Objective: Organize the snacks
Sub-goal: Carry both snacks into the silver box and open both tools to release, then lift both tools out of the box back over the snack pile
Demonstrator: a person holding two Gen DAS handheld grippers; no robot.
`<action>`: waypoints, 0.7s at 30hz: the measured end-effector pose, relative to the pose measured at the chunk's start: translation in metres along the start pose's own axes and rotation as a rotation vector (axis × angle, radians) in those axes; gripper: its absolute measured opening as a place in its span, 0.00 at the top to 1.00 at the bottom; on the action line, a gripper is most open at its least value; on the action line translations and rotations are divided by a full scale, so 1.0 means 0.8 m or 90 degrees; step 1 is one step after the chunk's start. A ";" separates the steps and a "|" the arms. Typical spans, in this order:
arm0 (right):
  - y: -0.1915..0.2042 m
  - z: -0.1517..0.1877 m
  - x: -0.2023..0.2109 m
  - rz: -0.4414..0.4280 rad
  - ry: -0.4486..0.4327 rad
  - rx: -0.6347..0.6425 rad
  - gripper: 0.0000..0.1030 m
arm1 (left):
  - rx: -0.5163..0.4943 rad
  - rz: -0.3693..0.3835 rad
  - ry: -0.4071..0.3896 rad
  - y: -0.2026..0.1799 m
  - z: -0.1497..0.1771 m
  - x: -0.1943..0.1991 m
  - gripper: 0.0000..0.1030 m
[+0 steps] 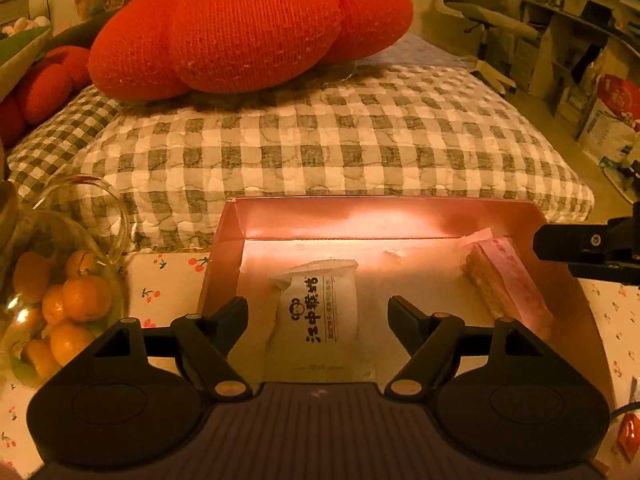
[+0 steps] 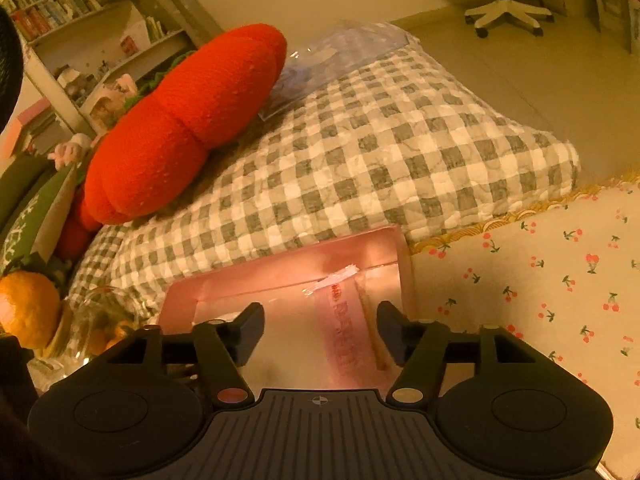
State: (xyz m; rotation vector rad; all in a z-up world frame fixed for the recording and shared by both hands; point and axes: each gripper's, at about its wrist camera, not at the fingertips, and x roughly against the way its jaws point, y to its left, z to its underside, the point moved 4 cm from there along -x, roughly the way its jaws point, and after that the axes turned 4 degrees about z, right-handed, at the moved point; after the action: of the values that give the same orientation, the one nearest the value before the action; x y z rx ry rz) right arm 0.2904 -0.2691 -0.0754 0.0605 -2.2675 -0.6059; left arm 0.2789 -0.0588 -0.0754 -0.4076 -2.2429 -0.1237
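Box: a shallow pink cardboard box (image 1: 400,216) is set open on the cherry-print cloth of the worktop (image 2: 540,280), its far wall against a grey-and-white checked quilted cushion (image 1: 320,140).
Snacks in box: two are seen inside. A white plastic-wrapped snack with black printed characters (image 1: 320,312) lies near the middle of the floor; a long pink-wrapped wafer bar (image 1: 508,280) lies along the right wall.
Done so far: judged as partly done, two packets being already boxed.
Left to do: a small red shiny wrapped item (image 1: 628,436) lies on the cloth outside the box at the right edge; whether it is a snack cannot be told. No other loose snacks are shown.
Left claw (image 1: 318,312): spread wide, nothing gripped. It is held low over the box with the white snack lying between the two fingers; contact is not seen.
Right claw (image 2: 320,320): also spread wide and empty. It is poised above the pink wafer bar (image 2: 344,336), which shows between the fingers; touching cannot be confirmed.
Surroundings: a clear glass jar of small oranges (image 1: 60,304) stands left of the box; a red knitted cushion (image 1: 248,28) rests on the checked cushion.
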 end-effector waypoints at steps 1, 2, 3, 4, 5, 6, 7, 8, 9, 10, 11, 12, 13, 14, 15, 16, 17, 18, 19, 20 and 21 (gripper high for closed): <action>0.002 0.001 0.004 -0.001 0.000 0.002 0.34 | -0.001 0.000 -0.001 0.000 0.001 0.005 0.26; 0.003 0.002 0.008 -0.002 0.000 0.003 0.34 | -0.002 -0.001 -0.002 0.000 0.003 0.010 0.25; 0.006 0.002 0.013 -0.002 0.001 0.005 0.33 | -0.001 -0.001 -0.001 -0.001 0.002 0.013 0.24; 0.008 0.003 0.017 -0.002 0.001 0.007 0.32 | 0.000 0.000 0.000 -0.001 0.003 0.017 0.23; 0.009 0.003 0.021 -0.001 0.002 0.009 0.31 | 0.002 0.002 0.000 -0.001 0.004 0.020 0.21; 0.011 0.004 0.026 0.000 0.001 0.011 0.30 | 0.006 0.004 0.001 -0.001 0.005 0.026 0.21; 0.013 0.006 0.031 0.001 0.001 0.012 0.29 | 0.009 0.005 0.002 -0.001 0.005 0.029 0.20; 0.015 0.007 0.037 0.001 0.001 0.013 0.29 | 0.012 0.005 0.003 -0.002 0.006 0.031 0.19; 0.016 0.008 0.042 0.002 0.002 0.014 0.29 | 0.015 0.006 0.003 -0.002 0.007 0.037 0.19; 0.018 0.010 0.047 0.002 0.002 0.015 0.29 | 0.016 0.008 0.002 -0.003 0.006 0.038 0.19; 0.019 0.012 0.052 0.002 0.002 0.017 0.29 | 0.017 0.011 0.001 -0.004 0.006 0.042 0.19; 0.020 0.014 0.057 0.003 0.003 0.019 0.29 | 0.018 0.013 -0.001 -0.005 0.006 0.047 0.18; 0.021 0.016 0.062 0.003 0.003 0.020 0.29 | 0.018 0.014 -0.003 -0.006 0.008 0.053 0.17; 0.022 0.018 0.067 0.003 0.003 0.021 0.29 | 0.018 0.014 -0.003 -0.006 0.009 0.057 0.17; 0.022 0.021 0.072 0.003 0.004 0.021 0.29 | 0.018 0.016 -0.004 -0.007 0.010 0.063 0.16; 0.022 0.024 0.077 0.003 0.005 0.020 0.29 | 0.019 0.017 -0.004 -0.008 0.012 0.067 0.16; 0.022 0.027 0.082 0.003 0.007 0.020 0.28 | 0.020 0.018 -0.004 -0.009 0.015 0.072 0.16; 0.022 0.031 0.087 0.005 0.010 0.021 0.28 | 0.023 0.021 -0.005 -0.009 0.018 0.079 0.16; 0.022 0.035 0.092 0.008 0.012 0.023 0.28 | 0.026 0.024 -0.006 -0.009 0.021 0.084 0.15; 0.022 0.039 0.098 0.009 0.013 0.027 0.28 | 0.029 0.026 -0.005 -0.009 0.025 0.089 0.15; 0.023 0.043 0.103 0.011 0.014 0.030 0.28 | 0.034 0.028 -0.005 -0.008 0.028 0.092 0.14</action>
State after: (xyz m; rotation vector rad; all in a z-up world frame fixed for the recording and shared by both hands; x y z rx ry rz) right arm 0.2115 -0.2578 -0.0316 0.0706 -2.2587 -0.5404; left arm 0.2161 -0.0417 -0.0338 -0.4283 -2.2388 -0.0399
